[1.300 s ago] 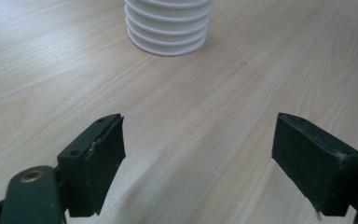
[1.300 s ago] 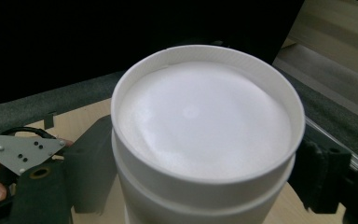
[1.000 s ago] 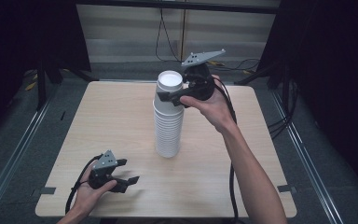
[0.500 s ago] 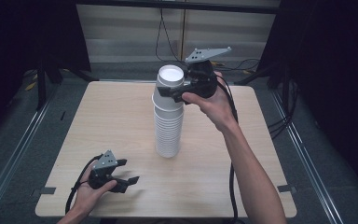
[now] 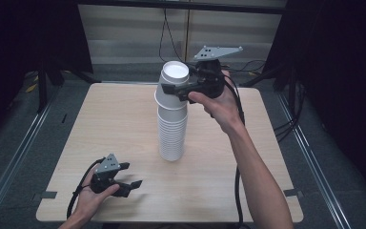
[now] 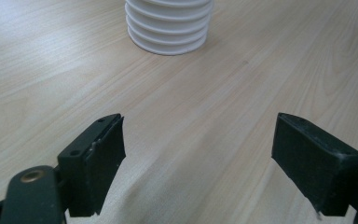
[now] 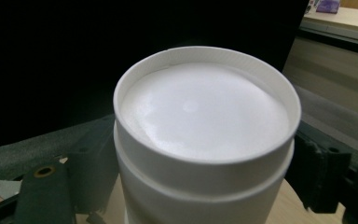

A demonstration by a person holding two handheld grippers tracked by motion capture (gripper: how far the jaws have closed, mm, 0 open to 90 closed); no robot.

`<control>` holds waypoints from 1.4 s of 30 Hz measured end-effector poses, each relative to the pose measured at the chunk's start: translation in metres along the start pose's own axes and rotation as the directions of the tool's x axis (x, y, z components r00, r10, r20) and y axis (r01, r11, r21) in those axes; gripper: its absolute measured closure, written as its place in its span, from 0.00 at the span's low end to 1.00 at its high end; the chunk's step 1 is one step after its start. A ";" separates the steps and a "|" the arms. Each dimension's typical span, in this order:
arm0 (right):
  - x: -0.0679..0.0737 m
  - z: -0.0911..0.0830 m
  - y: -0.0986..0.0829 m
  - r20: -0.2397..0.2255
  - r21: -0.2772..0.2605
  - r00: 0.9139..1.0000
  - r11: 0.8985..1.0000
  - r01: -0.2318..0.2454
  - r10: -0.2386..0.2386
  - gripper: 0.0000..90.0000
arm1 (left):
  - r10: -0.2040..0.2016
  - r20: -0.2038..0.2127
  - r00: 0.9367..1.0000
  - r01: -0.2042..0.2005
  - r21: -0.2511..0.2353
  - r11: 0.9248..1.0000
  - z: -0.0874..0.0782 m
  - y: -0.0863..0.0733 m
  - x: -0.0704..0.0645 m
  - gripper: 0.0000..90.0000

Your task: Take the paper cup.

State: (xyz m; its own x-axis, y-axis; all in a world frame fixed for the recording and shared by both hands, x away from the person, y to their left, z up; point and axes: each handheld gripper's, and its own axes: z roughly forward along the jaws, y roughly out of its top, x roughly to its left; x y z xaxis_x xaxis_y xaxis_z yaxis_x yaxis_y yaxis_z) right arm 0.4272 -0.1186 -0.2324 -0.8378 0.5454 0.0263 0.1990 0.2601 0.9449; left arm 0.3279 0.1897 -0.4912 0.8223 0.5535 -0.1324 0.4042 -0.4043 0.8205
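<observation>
1. From the high view, my right gripper [image 5: 174,90] is up at the top of the stack of white paper cups [image 5: 172,129], its jaws set on either side of the top cup [image 5: 175,78], which sits tilted and partly lifted off the cups below it.
2. The right gripper view gives me what the high view cannot: the top cup [image 7: 205,135] seen close, upside down, its recessed base facing the camera, with a black jaw pressed against each side of its wall. I read that as the jaws clamped on the cup.
3. The stack stands upright near the middle of the table [image 5: 100,124], well apart from my left gripper [image 5: 128,179].
4. My left gripper rests low at the near left part of the table, held in the left hand [image 5: 93,198], its cable looping beside the wrist.
5. The left gripper view settles its state: the two black jaws stand wide apart with nothing between them but bare wood, and the ribbed bottom rims of the stack [image 6: 168,25] show farther off at the top edge.
6. The table is pale wood grain with rounded corners. Around it I see grey floor, metal rails [image 5: 9,167] on both sides, dark curtains, and cables hanging down the pale wall panel at the back [image 5: 133,33].
</observation>
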 end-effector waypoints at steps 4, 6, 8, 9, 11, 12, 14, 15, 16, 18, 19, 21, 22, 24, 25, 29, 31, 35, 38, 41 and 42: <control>0.000 -0.002 0.001 0.010 -0.025 1.000 1.000 0.005 -0.005 0.24 | 0.002 -0.003 1.000 -0.002 0.002 1.000 0.000 0.000 0.000 0.19; -0.001 -0.004 0.001 0.002 -0.046 1.000 0.999 -0.003 0.003 0.24 | -0.003 -0.005 1.000 0.003 0.003 1.000 0.000 0.000 0.000 0.19; 0.000 -0.005 0.002 0.000 -0.058 1.000 0.998 0.000 0.000 0.24 | -0.002 -0.005 1.000 0.002 0.005 1.000 0.001 0.000 0.000 0.19; 0.001 -0.006 0.003 -0.001 -0.066 1.000 0.998 -0.001 0.001 0.24 | -0.007 -0.005 1.000 0.007 0.004 1.000 0.001 0.000 0.000 0.19; 0.001 -0.008 0.004 0.006 -0.071 1.000 0.997 0.010 -0.009 0.24 | -0.003 -0.005 1.000 0.003 0.004 1.000 0.001 0.000 0.000 0.19; 0.002 -0.009 0.005 0.004 -0.078 1.000 0.997 0.005 -0.005 0.24 | -0.003 -0.006 1.000 0.003 0.005 1.000 0.001 0.000 0.000 0.19; 0.001 -0.011 0.006 0.005 -0.086 1.000 0.996 0.001 -0.001 0.24 | -0.003 -0.006 1.000 0.003 0.004 1.000 0.001 0.000 0.000 0.19; 0.000 -0.011 0.007 0.010 -0.088 1.000 0.996 -0.004 0.005 0.24 | -0.003 -0.006 1.000 0.003 0.003 1.000 0.001 0.000 0.000 0.19; 0.000 -0.012 0.008 0.011 -0.094 1.000 0.996 -0.004 0.005 0.24 | -0.005 -0.006 1.000 0.005 0.003 1.000 0.001 0.000 0.000 0.19; 0.000 -0.014 0.009 0.008 -0.109 1.000 0.994 -0.007 0.008 0.24 | -0.006 -0.006 1.000 0.006 0.003 1.000 0.001 0.000 0.000 0.19; 0.001 -0.015 0.010 0.009 -0.112 1.000 0.994 -0.005 0.006 0.24 | -0.007 -0.007 1.000 0.007 0.002 1.000 0.001 0.000 0.000 0.19; 0.001 -0.017 0.011 0.010 -0.129 1.000 0.992 -0.003 0.004 0.24 | -0.004 -0.008 1.000 0.004 0.000 1.000 0.001 0.000 0.000 0.19; 0.001 -0.018 0.012 0.007 -0.139 1.000 0.990 -0.001 0.002 0.24 | -0.005 -0.009 1.000 0.005 -0.001 1.000 0.001 0.000 0.000 0.19; 0.001 -0.020 0.012 0.003 -0.155 1.000 0.988 -0.005 0.006 0.24 | -0.004 -0.011 1.000 0.003 -0.003 1.000 0.001 0.000 0.000 0.19; 0.000 -0.021 0.012 0.002 -0.162 1.000 0.987 -0.006 0.006 0.24 | 0.000 -0.012 1.000 0.000 -0.003 1.000 0.001 0.000 0.000 0.19; -0.001 -0.026 0.012 -0.003 -0.193 1.000 0.981 -0.020 0.020 0.24 | 0.014 -0.010 1.000 -0.014 -0.007 1.000 0.001 -0.001 0.000 0.20; -0.001 -0.029 0.013 0.000 -0.203 0.999 0.979 -0.034 0.035 0.24 | 0.012 -0.011 1.000 -0.013 -0.008 1.000 0.001 -0.001 0.000 0.20; -0.003 -0.033 0.012 -0.002 -0.231 0.999 0.972 -0.050 0.051 0.24 | 0.011 -0.016 1.000 -0.011 -0.012 1.000 0.001 -0.001 0.001 0.20; -0.003 -0.034 0.008 -0.003 -0.248 0.998 0.967 -0.059 0.060 0.24 | 0.002 -0.019 1.000 -0.002 -0.012 1.000 0.002 -0.001 0.001 0.20; -0.005 -0.035 0.004 -0.008 -0.267 0.997 0.961 -0.074 0.075 0.24 | 0.000 -0.022 1.000 0.000 -0.012 1.000 0.002 -0.001 0.001 0.20; -0.005 -0.035 0.003 -0.006 -0.269 0.997 0.960 -0.078 0.079 0.24 | -0.010 -0.022 1.000 0.010 -0.012 1.000 0.002 -0.001 0.001 0.20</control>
State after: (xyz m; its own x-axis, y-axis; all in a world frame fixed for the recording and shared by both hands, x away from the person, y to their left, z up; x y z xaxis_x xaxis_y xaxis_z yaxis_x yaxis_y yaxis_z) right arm 0.4140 -0.1488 -0.2183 -0.8227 0.5591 0.1029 0.1194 -0.0070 0.9928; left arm 0.3295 0.1894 -0.4933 0.8094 0.5731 -0.1282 0.4071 -0.3901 0.8259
